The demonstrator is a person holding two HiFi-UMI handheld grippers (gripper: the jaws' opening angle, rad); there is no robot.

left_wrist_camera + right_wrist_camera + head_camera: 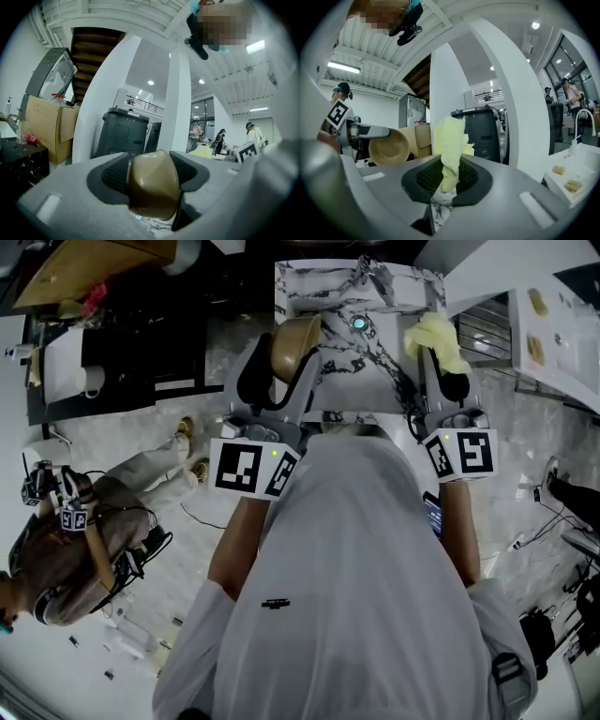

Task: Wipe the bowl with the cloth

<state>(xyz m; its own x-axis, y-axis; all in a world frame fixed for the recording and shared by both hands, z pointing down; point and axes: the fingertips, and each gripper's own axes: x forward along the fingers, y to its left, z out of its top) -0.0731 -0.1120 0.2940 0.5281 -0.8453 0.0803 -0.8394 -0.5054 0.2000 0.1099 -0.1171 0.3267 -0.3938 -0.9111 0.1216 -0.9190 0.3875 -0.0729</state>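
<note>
My left gripper (281, 357) is shut on a tan bowl (292, 346), held up above the marble table (319, 287). In the left gripper view the bowl (153, 185) fills the gap between the dark pads, seen edge-on. My right gripper (441, 357) is shut on a pale yellow cloth (435, 338), which sticks up from the jaws. The right gripper view shows the cloth (451, 150) pinched between the pads and, to its left, the bowl (389, 146) in the left gripper, its hollow facing the cloth. Bowl and cloth are apart.
A small round device with a blue light (358, 323) sits on the marble table between the grippers. A white counter (553, 334) with a sink stands at the right. A seated person (70, 540) with grippers is on the floor at left. Cables lie at the right.
</note>
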